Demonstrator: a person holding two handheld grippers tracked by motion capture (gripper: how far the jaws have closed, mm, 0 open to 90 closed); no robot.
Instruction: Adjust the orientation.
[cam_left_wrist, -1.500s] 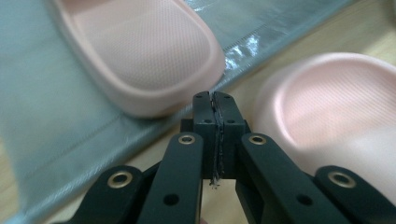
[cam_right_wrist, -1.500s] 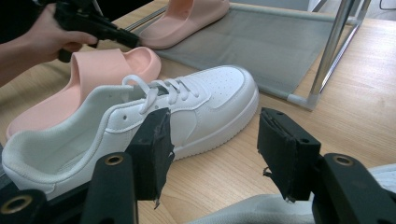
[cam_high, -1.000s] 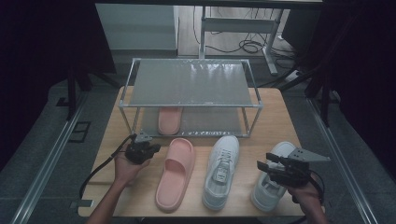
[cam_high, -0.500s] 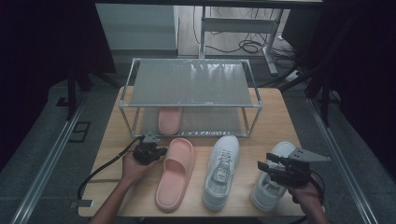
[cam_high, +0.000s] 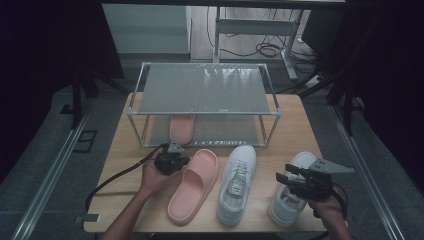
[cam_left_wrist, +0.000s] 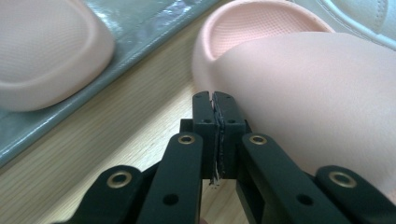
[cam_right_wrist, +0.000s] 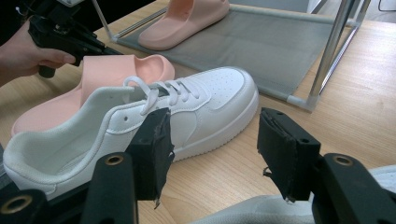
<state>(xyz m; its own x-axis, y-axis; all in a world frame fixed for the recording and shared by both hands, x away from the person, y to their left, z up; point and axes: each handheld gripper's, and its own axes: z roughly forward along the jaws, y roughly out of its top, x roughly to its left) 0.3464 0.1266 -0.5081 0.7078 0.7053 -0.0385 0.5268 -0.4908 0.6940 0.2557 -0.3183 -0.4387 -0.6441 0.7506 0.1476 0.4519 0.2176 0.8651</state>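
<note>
A pink slipper (cam_high: 194, 186) lies on the wooden table (cam_high: 125, 165) in front of the rack. My left gripper (cam_high: 171, 161) sits at its left side near the toe. Up close, the left gripper (cam_left_wrist: 216, 100) has its pads together beside the slipper's strap (cam_left_wrist: 322, 98). The jaws have just been opening by a hair, and nothing is between them. A white sneaker (cam_high: 236, 183) lies to the right of the slipper. My right gripper (cam_high: 300, 182) hovers open over a second white sneaker (cam_high: 290, 200). The right gripper (cam_right_wrist: 215, 149) faces the first sneaker (cam_right_wrist: 196, 112) with an empty gap.
A metal rack (cam_high: 205, 95) with a grey top shelf stands at the back of the table. A second pink slipper (cam_high: 181, 127) rests on its lower shelf (cam_right_wrist: 280, 42). Cables trail from both grippers towards the table's front edge.
My left gripper has moved right, from the bare wood up against the pink slipper's side. The right gripper and the shoes have stayed where they were.
</note>
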